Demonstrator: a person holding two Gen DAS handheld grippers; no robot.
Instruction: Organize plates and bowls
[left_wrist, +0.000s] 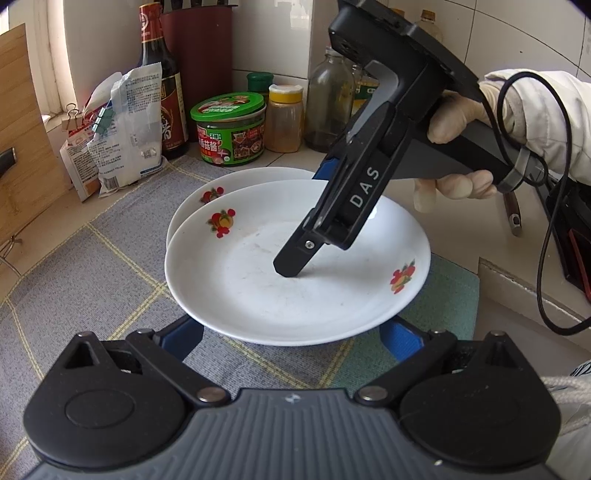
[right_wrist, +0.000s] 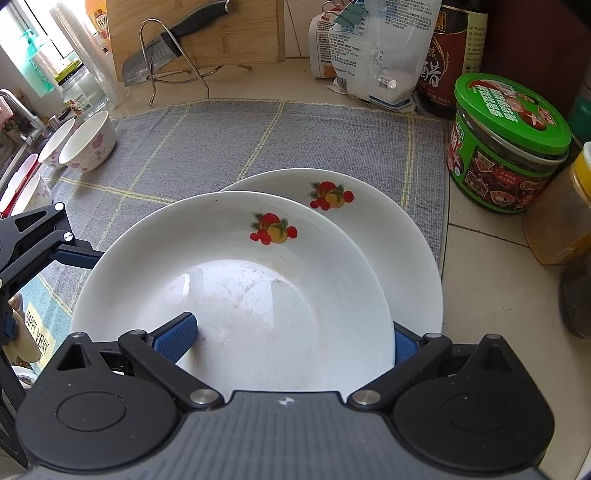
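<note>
Right wrist view: the right gripper (right_wrist: 291, 338) clamps the near rim of the upper plate (right_wrist: 236, 280), one blue finger (right_wrist: 175, 338) inside the dish, the other beneath its outer edge. This fruit-printed plate overlaps a matching lower plate (right_wrist: 388, 229) on the grey checked mat (right_wrist: 258, 129), toward the mat's right edge. Pink-flowered bowls (right_wrist: 86, 142) lie tipped at the mat's far left corner. In the left wrist view, the left gripper (left_wrist: 291, 338) is spread wide, its pads showing either side of the upper plate's near rim; whether they touch it is unclear.
</note>
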